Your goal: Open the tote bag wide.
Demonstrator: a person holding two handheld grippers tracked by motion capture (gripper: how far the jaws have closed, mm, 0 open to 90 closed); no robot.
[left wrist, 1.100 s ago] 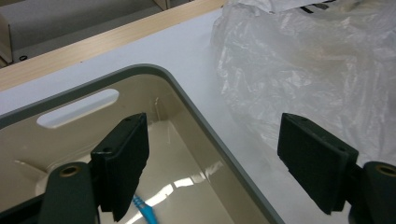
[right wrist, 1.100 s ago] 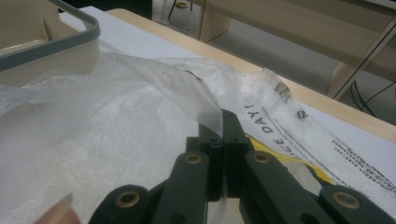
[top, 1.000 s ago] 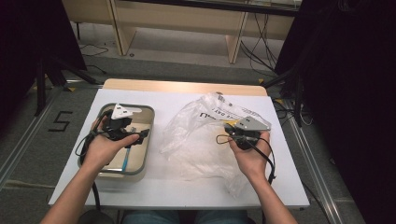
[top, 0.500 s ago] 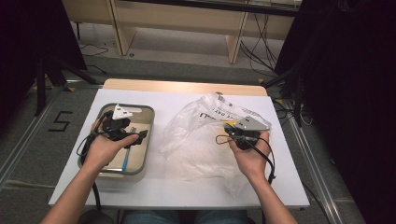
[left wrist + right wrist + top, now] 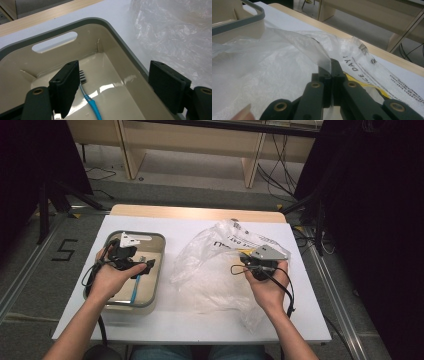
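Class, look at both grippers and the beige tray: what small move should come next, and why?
Probably lower the open left gripper onto the blue-handled toothbrush lying in the beige grey-rimmed tray: its jaws hover above it, while the right gripper is shut on the clear plastic bag.

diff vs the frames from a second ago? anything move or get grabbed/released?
No visible change. Left gripper hangs open over the beige bin, above the blue toothbrush lying in it. Right gripper stays shut on the plastic bag.
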